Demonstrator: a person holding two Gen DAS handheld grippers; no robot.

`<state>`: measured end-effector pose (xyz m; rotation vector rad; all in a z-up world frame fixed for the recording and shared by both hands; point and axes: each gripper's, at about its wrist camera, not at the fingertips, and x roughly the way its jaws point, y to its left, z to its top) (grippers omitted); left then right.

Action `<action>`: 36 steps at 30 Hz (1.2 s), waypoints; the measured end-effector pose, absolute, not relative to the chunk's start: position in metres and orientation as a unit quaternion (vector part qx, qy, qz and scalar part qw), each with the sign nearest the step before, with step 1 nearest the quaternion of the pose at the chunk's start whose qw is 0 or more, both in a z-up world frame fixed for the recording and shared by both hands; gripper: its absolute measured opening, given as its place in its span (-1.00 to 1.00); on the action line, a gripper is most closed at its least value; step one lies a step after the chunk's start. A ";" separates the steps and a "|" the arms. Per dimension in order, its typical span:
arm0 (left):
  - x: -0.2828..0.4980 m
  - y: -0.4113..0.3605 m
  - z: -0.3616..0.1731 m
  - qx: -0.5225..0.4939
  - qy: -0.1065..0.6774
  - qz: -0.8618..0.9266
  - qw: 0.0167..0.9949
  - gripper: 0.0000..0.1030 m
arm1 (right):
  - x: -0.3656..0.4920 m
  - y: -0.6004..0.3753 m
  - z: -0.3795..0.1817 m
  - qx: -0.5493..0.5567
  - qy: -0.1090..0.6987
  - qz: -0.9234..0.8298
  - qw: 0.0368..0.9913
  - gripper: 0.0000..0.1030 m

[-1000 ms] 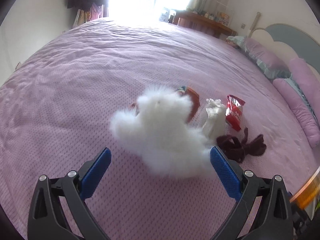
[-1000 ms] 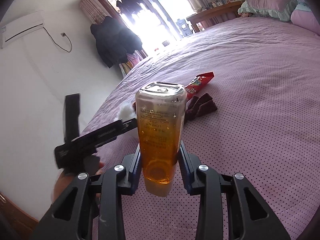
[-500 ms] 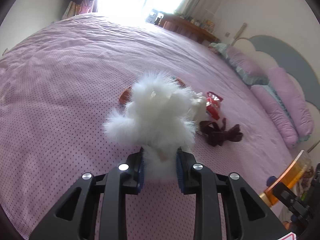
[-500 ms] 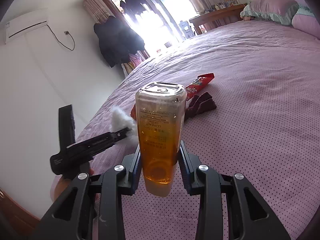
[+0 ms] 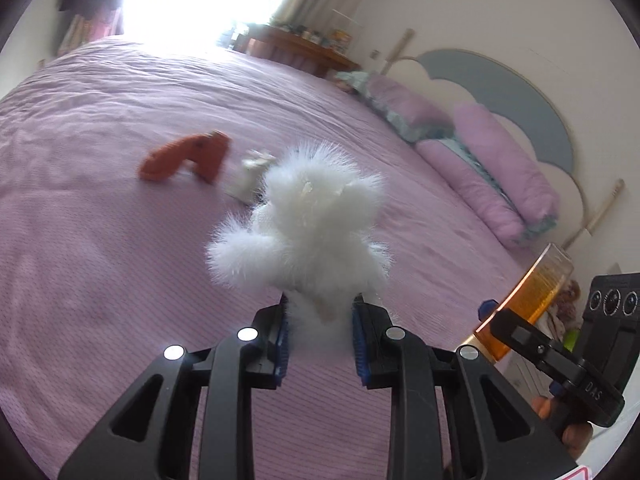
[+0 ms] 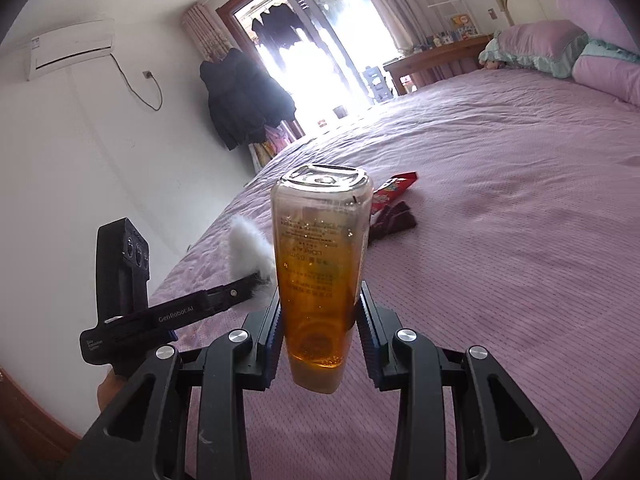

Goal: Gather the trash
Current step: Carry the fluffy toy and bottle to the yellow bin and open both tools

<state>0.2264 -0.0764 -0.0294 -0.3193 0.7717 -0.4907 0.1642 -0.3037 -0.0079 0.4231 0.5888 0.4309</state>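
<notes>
My left gripper (image 5: 320,332) is shut on a white fluffy item (image 5: 308,220), which it holds lifted above the purple bedspread (image 5: 100,260). From the right wrist view the same fluffy item (image 6: 246,248) shows at the tip of the left gripper (image 6: 256,284). My right gripper (image 6: 320,332) is shut on an upside-down clear bottle of amber liquid (image 6: 320,264). That bottle (image 5: 528,292) also appears at the right edge of the left wrist view. On the bed lie an orange cloth piece (image 5: 188,156), a small white item (image 5: 250,176), a red snack wrapper (image 6: 394,188) and a dark maroon cloth (image 6: 394,222).
Purple pillows (image 5: 492,168) line the grey headboard (image 5: 516,92) on the right. A wooden desk (image 6: 436,60) stands by the bright balcony door (image 6: 320,52). A dark coat (image 6: 244,100) hangs near the white wall, with an air conditioner (image 6: 70,46) above. A hand (image 5: 576,434) holds the right gripper.
The left gripper shut on the white fluffy item and lifted it off the bed, swinging right. The orange cloth and white item are now uncovered. The right gripper moved a little with the bottle.
</notes>
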 end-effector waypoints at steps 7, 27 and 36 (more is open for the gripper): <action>0.194 -0.143 -0.037 -0.132 0.393 -0.319 0.852 -0.49 | 0.096 -0.351 -0.013 0.203 0.287 0.151 0.924 -0.35; 0.062 -0.347 -0.122 0.025 0.484 -0.499 0.719 -0.49 | -0.096 -0.471 -0.137 0.305 0.375 -0.076 0.872 -0.35; 0.019 -0.391 -0.178 0.091 0.531 -0.512 0.669 -0.49 | -0.132 -0.483 -0.222 0.351 0.443 -0.127 0.815 -0.35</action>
